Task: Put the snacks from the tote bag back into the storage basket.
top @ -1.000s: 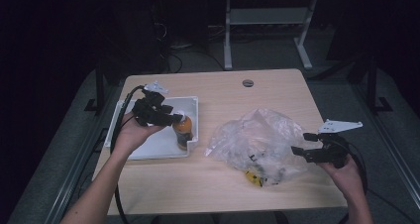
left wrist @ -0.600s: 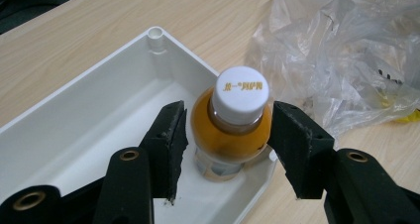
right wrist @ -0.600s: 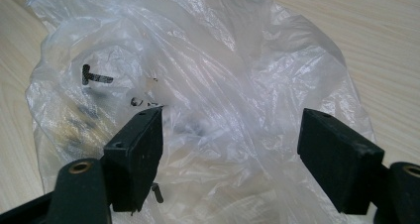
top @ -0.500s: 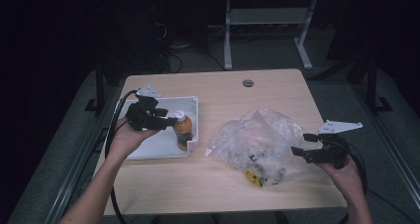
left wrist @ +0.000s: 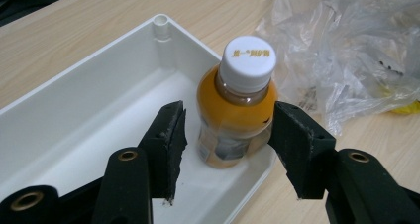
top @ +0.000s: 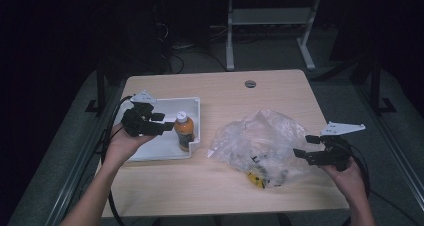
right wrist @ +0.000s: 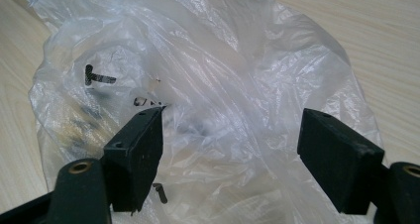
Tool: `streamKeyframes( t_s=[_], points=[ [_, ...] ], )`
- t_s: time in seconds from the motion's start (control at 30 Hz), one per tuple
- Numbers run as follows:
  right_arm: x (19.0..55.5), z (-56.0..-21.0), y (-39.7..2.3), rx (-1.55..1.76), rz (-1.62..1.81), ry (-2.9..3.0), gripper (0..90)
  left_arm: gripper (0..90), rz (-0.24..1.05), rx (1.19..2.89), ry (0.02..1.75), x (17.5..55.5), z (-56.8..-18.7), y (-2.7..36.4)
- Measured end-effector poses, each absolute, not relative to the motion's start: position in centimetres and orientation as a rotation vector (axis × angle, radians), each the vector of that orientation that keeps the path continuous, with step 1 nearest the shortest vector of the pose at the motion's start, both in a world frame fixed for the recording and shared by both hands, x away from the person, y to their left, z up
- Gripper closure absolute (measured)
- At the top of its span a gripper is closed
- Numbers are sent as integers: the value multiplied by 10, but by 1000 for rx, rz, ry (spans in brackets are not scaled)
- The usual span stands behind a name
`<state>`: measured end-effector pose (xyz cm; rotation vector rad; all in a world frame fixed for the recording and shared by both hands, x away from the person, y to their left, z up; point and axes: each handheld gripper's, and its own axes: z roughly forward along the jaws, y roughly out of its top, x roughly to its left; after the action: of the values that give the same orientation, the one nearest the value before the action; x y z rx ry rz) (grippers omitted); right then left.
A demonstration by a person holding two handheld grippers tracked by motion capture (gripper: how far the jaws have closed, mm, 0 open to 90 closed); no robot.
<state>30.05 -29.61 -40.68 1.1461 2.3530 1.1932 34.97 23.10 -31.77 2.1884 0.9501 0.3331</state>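
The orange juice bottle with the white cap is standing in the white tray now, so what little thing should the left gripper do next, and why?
Probably draw the left gripper straight back. The orange juice bottle with the white cap stands upright in the white plastic tray, and the jaws sit apart on either side with a gap at one side, so nothing seems to need holding. Pulling back level should avoid knocking it over.

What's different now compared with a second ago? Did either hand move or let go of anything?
The left gripper has drawn back from the orange bottle, toward the left edge of the high view. Its jaws stand open, with a gap showing on one side, and the bottle stands upright in the white tray. The right gripper and the plastic bag stayed put.
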Motion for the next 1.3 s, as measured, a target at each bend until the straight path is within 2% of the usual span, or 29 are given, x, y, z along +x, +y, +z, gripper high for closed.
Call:
streamKeyframes(
  t_s=[1.3],
  points=[
    [300, -407, -299, 1163, 1195, 2343, 252, 445, 308, 2150, 999, 340, -350, 256]
  ],
)
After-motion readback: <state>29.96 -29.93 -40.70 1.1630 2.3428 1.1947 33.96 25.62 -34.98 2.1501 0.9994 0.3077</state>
